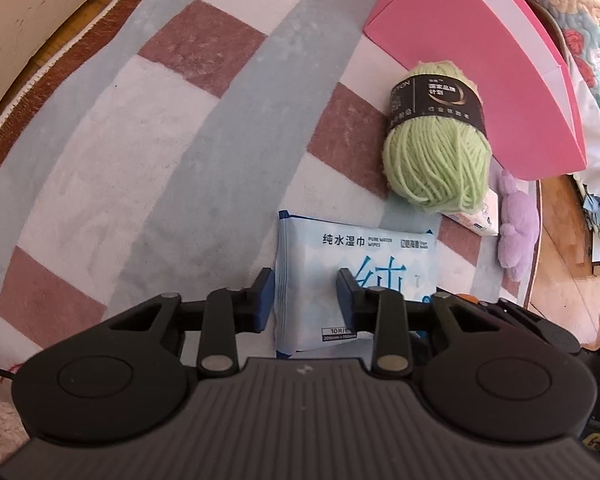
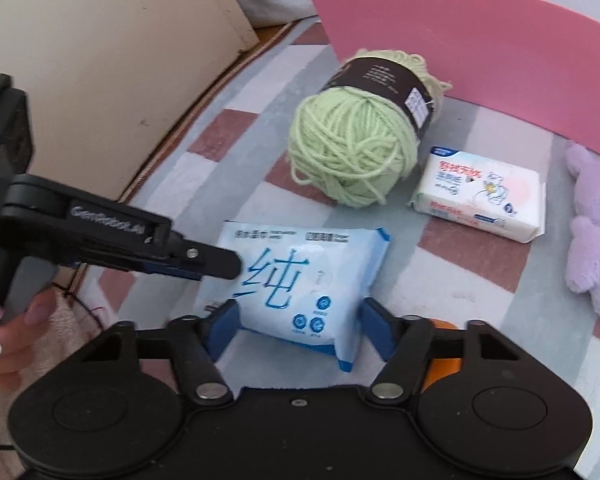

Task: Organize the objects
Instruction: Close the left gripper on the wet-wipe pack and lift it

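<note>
Striped rug (image 1: pixel 148 152) over wood floor (image 1: pixel 560 280), pink box (image 2: pixel 480 60) behind. Both grippers pinch the blue wipes pack (image 2: pixel 300 276): left gripper (image 1: pixel 305 292) one edge, right gripper (image 2: pixel 298 330) its end.

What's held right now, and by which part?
The blue wipes pack: left gripper pinches its left side. Right gripper straddles its near end; whether those pads press cannot be told.
</note>
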Motion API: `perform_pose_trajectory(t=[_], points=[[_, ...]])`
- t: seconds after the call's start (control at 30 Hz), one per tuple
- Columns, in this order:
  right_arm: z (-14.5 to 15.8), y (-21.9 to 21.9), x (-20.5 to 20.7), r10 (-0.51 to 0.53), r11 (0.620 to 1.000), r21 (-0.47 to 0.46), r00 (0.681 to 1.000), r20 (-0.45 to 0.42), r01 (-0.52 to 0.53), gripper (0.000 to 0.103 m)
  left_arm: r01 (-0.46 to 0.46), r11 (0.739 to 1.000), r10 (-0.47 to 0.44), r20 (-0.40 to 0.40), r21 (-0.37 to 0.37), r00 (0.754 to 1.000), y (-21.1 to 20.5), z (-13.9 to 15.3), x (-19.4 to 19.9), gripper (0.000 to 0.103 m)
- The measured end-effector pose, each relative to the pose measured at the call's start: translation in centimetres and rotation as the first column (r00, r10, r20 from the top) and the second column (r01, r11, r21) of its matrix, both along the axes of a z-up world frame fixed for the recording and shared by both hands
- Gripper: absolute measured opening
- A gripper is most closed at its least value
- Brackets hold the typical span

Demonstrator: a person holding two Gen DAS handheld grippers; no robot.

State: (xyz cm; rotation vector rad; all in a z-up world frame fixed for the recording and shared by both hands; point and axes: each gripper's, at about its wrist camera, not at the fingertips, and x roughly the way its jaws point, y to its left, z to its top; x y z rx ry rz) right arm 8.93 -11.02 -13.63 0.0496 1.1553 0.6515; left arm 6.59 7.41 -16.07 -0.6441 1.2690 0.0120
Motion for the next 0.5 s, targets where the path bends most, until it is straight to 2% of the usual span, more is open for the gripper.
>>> perform_pose_trajectory(t=[0.2, 0.5], points=[[0.4, 0.5, -0.2, -0.008, 0.999, -0.044, 1.0, 0.011, 0.009, 0.054, 0.021, 1.0, -0.021, 0.015, -0.013, 1.0, -0.6, 0.1, 0.4, 0.024], [1.2, 1.7, -1.1, 0.027, 0.99, -0.141, 0.996, 0.08, -0.015, 0.05, 0.052, 0.999, -0.051, 0.061, -0.005, 0.997, -1.2, 1.3, -0.1, 0.024]])
